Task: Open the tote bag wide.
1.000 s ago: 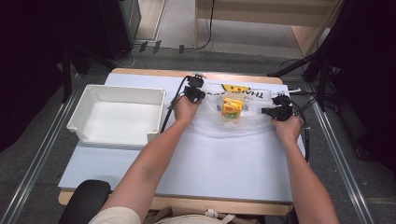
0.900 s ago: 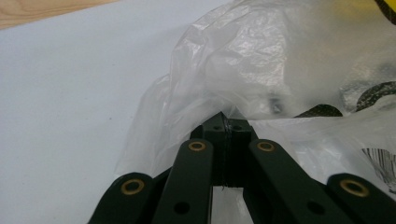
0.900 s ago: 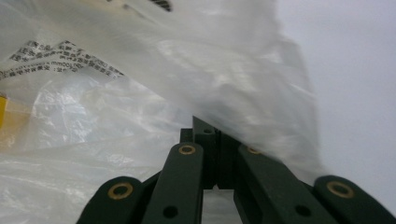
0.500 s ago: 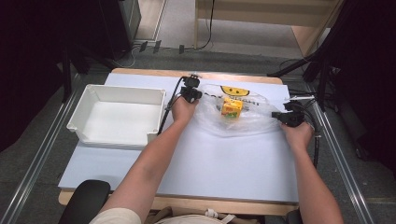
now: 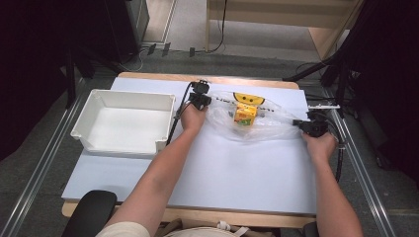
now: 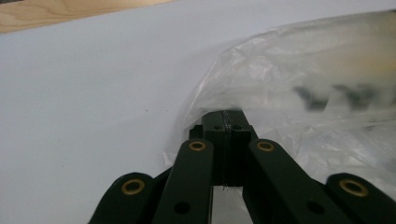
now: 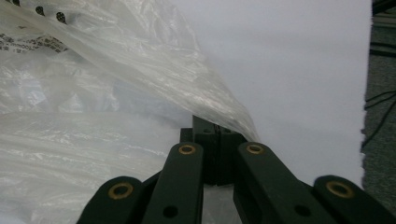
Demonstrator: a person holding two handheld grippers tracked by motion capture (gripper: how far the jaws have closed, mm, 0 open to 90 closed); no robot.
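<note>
The clear plastic bag (image 5: 252, 121) lay on the tabletop (image 5: 222, 168) between the two tools, with a small yellow carton (image 5: 244, 114) inside it. The left tool (image 5: 200, 100) was clenched on the bag's left edge, and the right tool (image 5: 310, 126) on its right edge, probably to stretch the bag flat. The white tray (image 5: 123, 122) stood left of the left tool. Near the person there was much open room.
</note>
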